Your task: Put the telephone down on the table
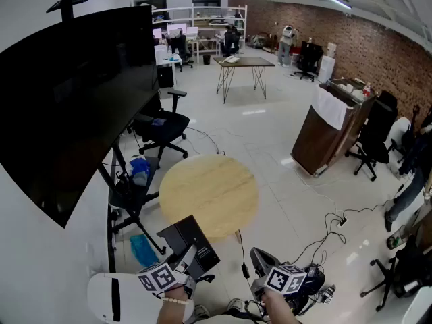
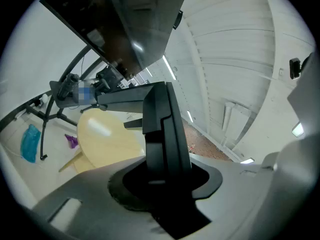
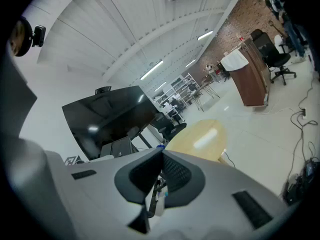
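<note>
A black telephone (image 1: pixel 192 239) is clamped in my left gripper (image 1: pixel 177 267), low in the head view, just short of the round wooden table (image 1: pixel 210 193). In the left gripper view the telephone (image 2: pixel 161 129) stands up between the jaws of that gripper (image 2: pixel 160 186) and hides part of the table (image 2: pixel 102 138) behind it. My right gripper (image 1: pixel 264 270) hovers to the right of the telephone, near the table's front edge. In the right gripper view its dark pads (image 3: pixel 176 173) meet with nothing between them, and the table (image 3: pixel 200 140) lies ahead.
A large black screen (image 1: pixel 74 100) on a stand rises at the left, with a black office chair (image 1: pixel 162 125) behind the table. A blue bag (image 1: pixel 142 248) and cables (image 1: pixel 324 231) lie on the floor. A wooden lectern (image 1: pixel 331 130) stands at the right.
</note>
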{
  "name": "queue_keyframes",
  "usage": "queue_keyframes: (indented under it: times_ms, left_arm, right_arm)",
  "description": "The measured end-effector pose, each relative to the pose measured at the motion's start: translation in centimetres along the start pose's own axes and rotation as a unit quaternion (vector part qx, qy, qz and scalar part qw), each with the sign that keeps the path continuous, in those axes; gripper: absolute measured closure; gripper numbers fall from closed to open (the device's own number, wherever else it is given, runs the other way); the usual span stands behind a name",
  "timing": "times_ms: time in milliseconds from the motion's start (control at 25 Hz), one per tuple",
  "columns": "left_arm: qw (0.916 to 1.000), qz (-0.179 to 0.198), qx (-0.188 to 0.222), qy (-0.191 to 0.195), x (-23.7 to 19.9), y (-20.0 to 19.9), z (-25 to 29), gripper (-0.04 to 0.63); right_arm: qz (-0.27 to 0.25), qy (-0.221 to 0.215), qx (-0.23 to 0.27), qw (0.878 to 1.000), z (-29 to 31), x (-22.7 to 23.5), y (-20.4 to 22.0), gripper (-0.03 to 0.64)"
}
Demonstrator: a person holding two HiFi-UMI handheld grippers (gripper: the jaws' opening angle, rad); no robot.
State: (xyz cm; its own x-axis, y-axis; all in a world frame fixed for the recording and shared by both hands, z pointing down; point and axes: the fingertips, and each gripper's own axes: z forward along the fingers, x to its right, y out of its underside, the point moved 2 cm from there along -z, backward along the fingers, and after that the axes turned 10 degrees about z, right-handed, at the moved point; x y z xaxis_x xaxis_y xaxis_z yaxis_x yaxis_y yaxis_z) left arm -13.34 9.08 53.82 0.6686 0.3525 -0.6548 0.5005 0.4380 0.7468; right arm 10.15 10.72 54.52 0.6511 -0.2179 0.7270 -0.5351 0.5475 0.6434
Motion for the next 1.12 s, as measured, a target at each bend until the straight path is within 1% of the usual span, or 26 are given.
queue_keyframes:
  times_ms: [600,800,1120]
  left_arm:
    - [1.0000,-0.003,0.001,-0.007,1.6,1.0,2.3,0.425]
    - [0.9999,-0.001,0.008,-0.015,1.9,1.2,2.8,0.425]
    - [0.9992,-0.006,0.014,-0.036,1.9,1.7,3.4,0.424]
  right_arm:
    - [0.021,-0.008,-0.004,1.000,-0.6,3.1,-1.5,0.612]
    - [0.028,-0.019,-0.006,0.999,-1.0,4.3,-2.2,0.612]
    - [0.042,-0.018,-0.017,0.999,-1.1,6.6,-2.1,0.612]
